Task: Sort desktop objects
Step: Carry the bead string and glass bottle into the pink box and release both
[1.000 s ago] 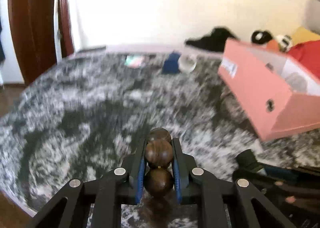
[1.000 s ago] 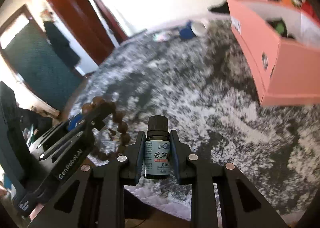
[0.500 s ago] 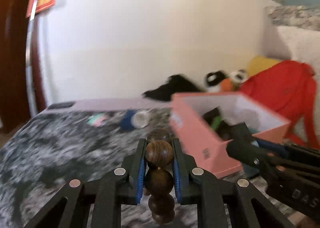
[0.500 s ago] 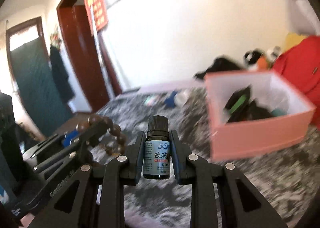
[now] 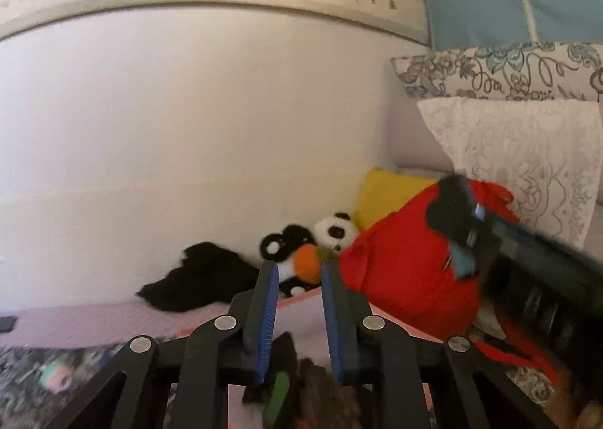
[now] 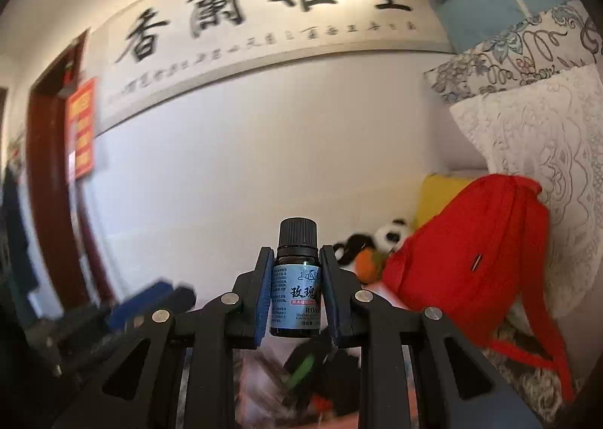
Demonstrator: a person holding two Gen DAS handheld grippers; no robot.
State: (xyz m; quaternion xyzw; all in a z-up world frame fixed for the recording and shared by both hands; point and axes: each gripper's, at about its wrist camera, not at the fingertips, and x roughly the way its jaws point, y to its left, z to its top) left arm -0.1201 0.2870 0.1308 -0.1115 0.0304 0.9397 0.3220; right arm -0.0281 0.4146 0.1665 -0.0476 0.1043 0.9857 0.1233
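My right jaws clamp a small dark bottle upright by its blue label, above the pink box. My left jaws stand slightly apart; no bead shows between them.

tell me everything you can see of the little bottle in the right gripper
The bottle is small, of dark glass as it looks, with a ribbed black screw cap still on. A pale blue label wraps its body, printed with Chinese characters, a pink band and the letters "ROS". It stands upright between the jaws of the right gripper, whose blue pads press its two sides at label height; cap and shoulder stick up above them. Nothing else touches it.
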